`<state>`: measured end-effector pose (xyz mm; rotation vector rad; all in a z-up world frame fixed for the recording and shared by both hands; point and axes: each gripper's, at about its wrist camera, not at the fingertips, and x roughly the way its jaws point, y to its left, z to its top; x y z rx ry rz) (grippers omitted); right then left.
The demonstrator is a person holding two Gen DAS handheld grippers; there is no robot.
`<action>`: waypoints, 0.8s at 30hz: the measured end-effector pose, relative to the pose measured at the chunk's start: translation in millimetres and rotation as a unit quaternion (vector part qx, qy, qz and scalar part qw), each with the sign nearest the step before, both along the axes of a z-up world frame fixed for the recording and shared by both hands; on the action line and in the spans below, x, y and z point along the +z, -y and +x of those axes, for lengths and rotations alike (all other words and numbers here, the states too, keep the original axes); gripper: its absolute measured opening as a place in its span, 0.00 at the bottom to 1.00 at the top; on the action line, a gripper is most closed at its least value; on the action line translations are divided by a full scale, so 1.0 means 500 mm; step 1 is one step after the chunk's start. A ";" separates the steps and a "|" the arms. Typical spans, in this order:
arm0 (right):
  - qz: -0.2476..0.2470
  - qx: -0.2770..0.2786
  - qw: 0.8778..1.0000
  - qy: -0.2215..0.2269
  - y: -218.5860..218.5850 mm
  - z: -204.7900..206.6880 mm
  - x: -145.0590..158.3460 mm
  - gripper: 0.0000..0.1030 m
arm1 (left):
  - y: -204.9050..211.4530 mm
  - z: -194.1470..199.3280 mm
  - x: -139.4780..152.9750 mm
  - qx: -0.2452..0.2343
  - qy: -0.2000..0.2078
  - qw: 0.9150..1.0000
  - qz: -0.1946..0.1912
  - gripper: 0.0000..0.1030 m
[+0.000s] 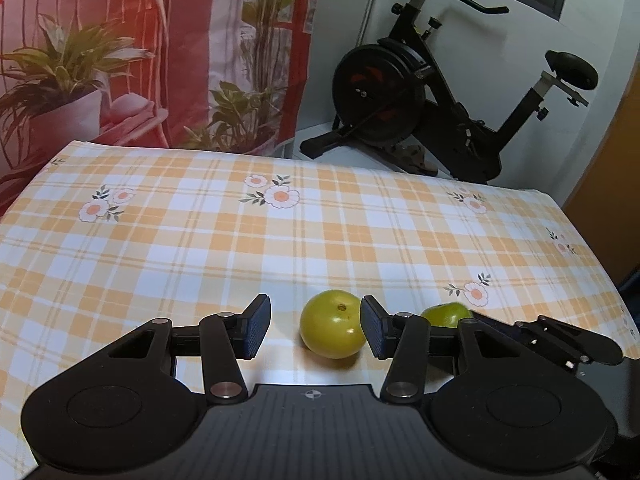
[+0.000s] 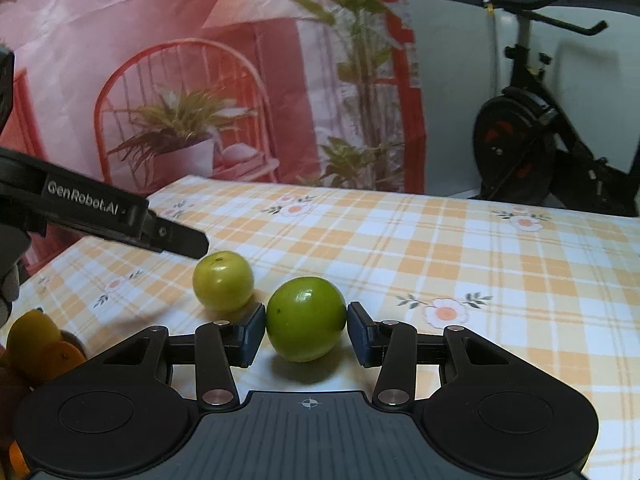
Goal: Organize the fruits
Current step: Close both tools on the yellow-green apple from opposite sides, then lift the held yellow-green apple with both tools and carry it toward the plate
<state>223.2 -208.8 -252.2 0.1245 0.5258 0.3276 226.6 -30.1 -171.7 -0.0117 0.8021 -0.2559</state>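
Note:
A yellow-green fruit (image 1: 332, 324) sits on the checked tablecloth (image 1: 280, 240) between the fingers of my left gripper (image 1: 315, 330). The jaws are open: the fruit lies against the right pad (image 1: 372, 332), with a clear gap to the left pad. Just right of it a darker green fruit (image 1: 446, 314) shows behind that finger. In the right wrist view this green fruit (image 2: 306, 318) rests on the cloth with my right gripper (image 2: 307, 336) shut on it, both pads touching its sides. The yellow-green fruit (image 2: 223, 280) lies to its left, under a left gripper finger (image 2: 180, 236).
Orange and yellow fruits (image 2: 40, 344) lie bunched at the near left. A printed curtain (image 1: 140, 60) hangs behind the table, and an exercise bike (image 1: 440, 100) stands past the far right edge. The tablecloth (image 2: 440, 248) stretches away beyond both fruits.

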 end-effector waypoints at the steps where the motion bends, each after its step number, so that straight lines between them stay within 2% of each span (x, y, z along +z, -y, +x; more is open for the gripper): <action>1: 0.003 -0.007 1.000 0.001 0.005 -0.004 0.000 0.40 | 0.002 0.000 -0.003 -0.002 -0.001 1.000 0.000 0.51; 10: 0.014 -0.041 0.999 0.013 0.032 -0.013 -0.002 0.40 | 0.012 0.015 -0.021 -0.009 -0.017 1.000 -0.003 0.51; 24: 0.023 -0.042 0.999 0.007 0.037 -0.007 -0.004 0.40 | 0.028 0.045 -0.046 -0.018 -0.048 0.999 0.005 0.52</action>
